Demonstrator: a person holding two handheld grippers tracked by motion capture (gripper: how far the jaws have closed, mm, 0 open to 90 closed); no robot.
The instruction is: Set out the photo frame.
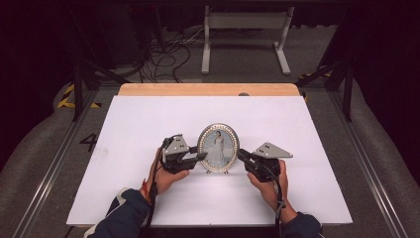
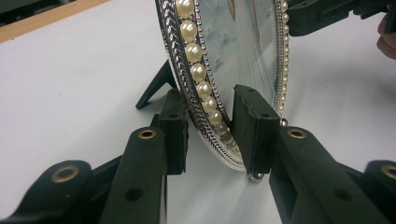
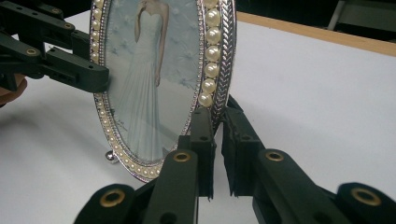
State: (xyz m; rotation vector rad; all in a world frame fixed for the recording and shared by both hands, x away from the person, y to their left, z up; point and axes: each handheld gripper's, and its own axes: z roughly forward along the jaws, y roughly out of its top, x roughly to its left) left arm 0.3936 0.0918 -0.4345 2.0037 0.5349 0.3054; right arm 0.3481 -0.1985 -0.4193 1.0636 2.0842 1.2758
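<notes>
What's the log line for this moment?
frame: upright on table | left gripper: on frame's rim | right gripper: shut on opposite rim

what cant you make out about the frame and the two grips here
- Left gripper: in its own view the jaws straddle the picture frame; pad contact is unclear.
- Frame's back stand: left gripper view, mostly behind the rim.
- Frame's top: cut off by both gripper views' upper edge.

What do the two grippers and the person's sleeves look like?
Both grippers, left and right, are black, with jointed bars, brass-coloured rivets and flat rectangular pads. Each carries a grey three-cornered plate on top. A dark cable trails from each along the forearm. The sleeves are dark blue with a light stripe.
</notes>
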